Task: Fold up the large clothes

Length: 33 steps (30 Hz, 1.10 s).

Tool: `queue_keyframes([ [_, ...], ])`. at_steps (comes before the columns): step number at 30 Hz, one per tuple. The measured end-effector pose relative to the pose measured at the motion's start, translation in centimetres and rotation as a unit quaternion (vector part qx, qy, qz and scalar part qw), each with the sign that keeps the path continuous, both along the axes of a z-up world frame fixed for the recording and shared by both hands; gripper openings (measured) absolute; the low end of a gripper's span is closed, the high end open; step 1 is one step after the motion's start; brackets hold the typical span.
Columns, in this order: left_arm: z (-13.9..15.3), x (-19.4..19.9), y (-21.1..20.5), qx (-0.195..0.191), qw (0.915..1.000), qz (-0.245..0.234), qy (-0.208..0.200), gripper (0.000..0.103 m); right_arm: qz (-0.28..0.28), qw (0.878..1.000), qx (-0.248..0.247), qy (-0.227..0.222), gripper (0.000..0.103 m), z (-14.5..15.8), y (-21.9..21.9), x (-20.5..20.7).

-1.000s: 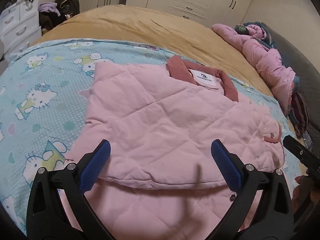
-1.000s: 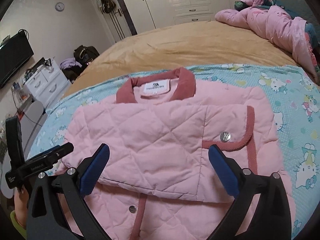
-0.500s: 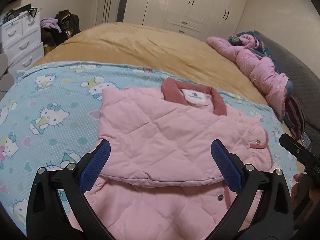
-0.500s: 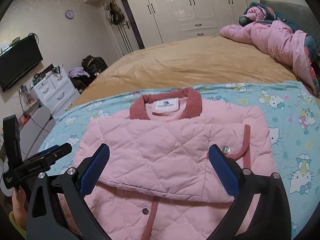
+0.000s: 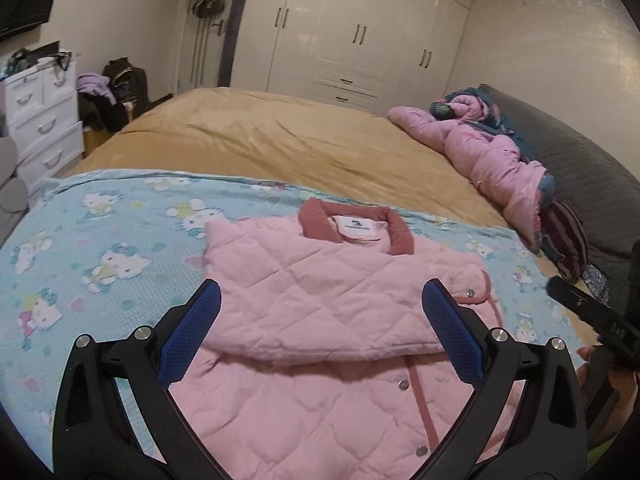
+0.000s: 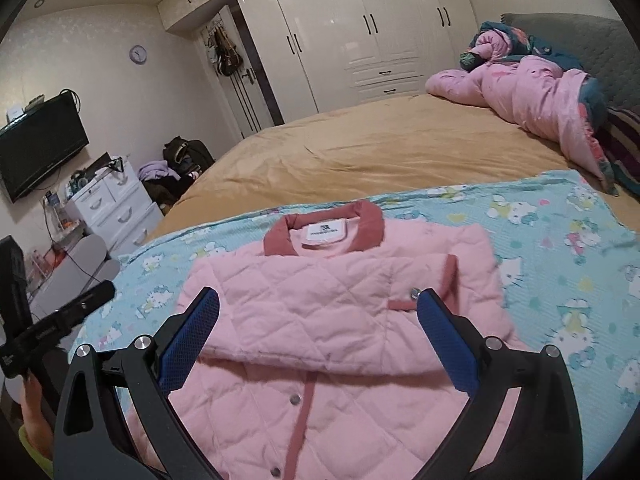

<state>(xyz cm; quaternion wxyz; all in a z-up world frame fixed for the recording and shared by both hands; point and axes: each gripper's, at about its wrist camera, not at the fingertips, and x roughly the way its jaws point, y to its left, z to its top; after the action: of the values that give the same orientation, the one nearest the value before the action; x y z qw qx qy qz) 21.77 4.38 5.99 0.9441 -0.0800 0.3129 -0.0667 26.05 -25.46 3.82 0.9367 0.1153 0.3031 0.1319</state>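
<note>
Pink quilted jacket (image 5: 320, 312) lay flat on a light-blue Hello Kitty print sheet (image 5: 100, 248), which was spread over the near part of a bed with a tan cover (image 5: 280, 140). White neck label (image 6: 323, 233) sat inside the dusty-rose collar (image 6: 324, 220); it carried a small dark logo and a line of print, too small to read. No other legible writing. Collar pointed away from both cameras, toward the white wardrobe (image 5: 360, 32); hem ran toward the cameras, so the long axis went collar-far to hem-near. A sleeve was folded across the chest, cuff with a silver snap (image 6: 414, 291) on the right side. Placket with snaps ran down the lower front.

Left gripper (image 5: 320, 320) was wide open, holding nothing, blue pads (image 5: 192, 332) apart above the jacket. Right gripper (image 6: 318, 326) was likewise spread wide and empty, over the same garment. A crumpled pink quilt (image 6: 532, 96) lay well apart at the far right of the bed.
</note>
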Motion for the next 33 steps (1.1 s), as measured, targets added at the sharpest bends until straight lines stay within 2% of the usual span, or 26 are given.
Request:
queue_keyframes([
  [5, 0.6, -2.0, 1.2, -0.018, 0.9996, 0.021, -0.001, 0.094, -0.001, 1.0, 0.003, -0.006, 0.099, 1.2, -0.7, -2.8],
  [12, 1.4, -5.4, 1.5, -0.024, 0.9995, 0.019, 0.006, 0.094, -0.005, 1.0, 0.01, -0.019, 0.099, 3.4, -2.0, -6.2],
  [22, 3.0, -9.8, 1.6, -0.023, 0.9996, 0.019, 0.002, 0.094, -0.016, 1.0, 0.01, -0.024, 0.099, 5.0, -4.1, -10.8],
  [33, 4.9, -14.3, 1.8, 0.005, 0.9997, 0.019, -0.01, 0.094, -0.027, 0.999, 0.005, -0.034, 0.099, 6.6, -6.0, -14.9],
])
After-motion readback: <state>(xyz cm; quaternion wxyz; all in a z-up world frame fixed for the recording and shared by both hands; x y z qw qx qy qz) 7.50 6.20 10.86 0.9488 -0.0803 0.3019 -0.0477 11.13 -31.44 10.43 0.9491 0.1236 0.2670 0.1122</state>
